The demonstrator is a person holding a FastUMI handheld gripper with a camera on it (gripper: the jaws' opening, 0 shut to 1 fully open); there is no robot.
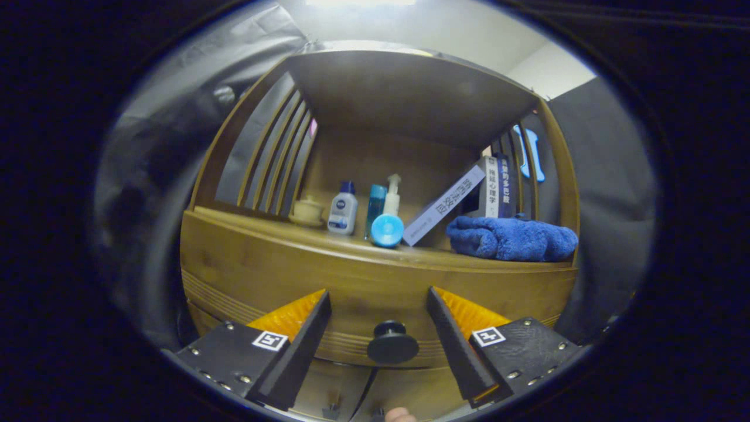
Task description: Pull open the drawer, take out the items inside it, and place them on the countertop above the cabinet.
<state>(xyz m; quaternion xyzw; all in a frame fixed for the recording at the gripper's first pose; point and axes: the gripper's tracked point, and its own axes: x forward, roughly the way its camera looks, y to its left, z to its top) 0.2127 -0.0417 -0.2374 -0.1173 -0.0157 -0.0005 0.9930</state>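
Gripper view puts us low before a wooden cabinet (pixel 375 146), its smooth brown front curved by the lens, with fine grooves running along the lower edge of the drawer (pixel 363 281). The gripper (pixel 378 300) is spread wide, holding nothing; its two wedge-shaped fingers (pixel 310 328) stand either side of the knob (pixel 392 343), a round dark disc on a short stem, which sits between them without touching either. The drawer looks closed, its face flush with the cabinet, so what lies inside is hidden from us. Just above it runs the countertop (pixel 281 230), an open shelf under a flat wooden roof, with slatted sides. On it we see, from one side to the other, a small pale lidded cup (pixel 307 211) on a saucer, a white bottle (pixel 343 211) with a dark cap, a teal tube (pixel 375 205), a slim pump bottle (pixel 392 196), and a round blue cap (pixel 387 230) lying face toward us at the shelf's front edge. A pale book (pixel 448 204) leans at a slant against upright books (pixel 498 187), and a soft, nubby blue towel (pixel 512 239) lies rolled just before them, covering their lower parts. At the bottom, between the fingers, a sliver of a fingertip (pixel 401 415) shows, cut off. The parts below the drawer are too dark and cramped to make out.
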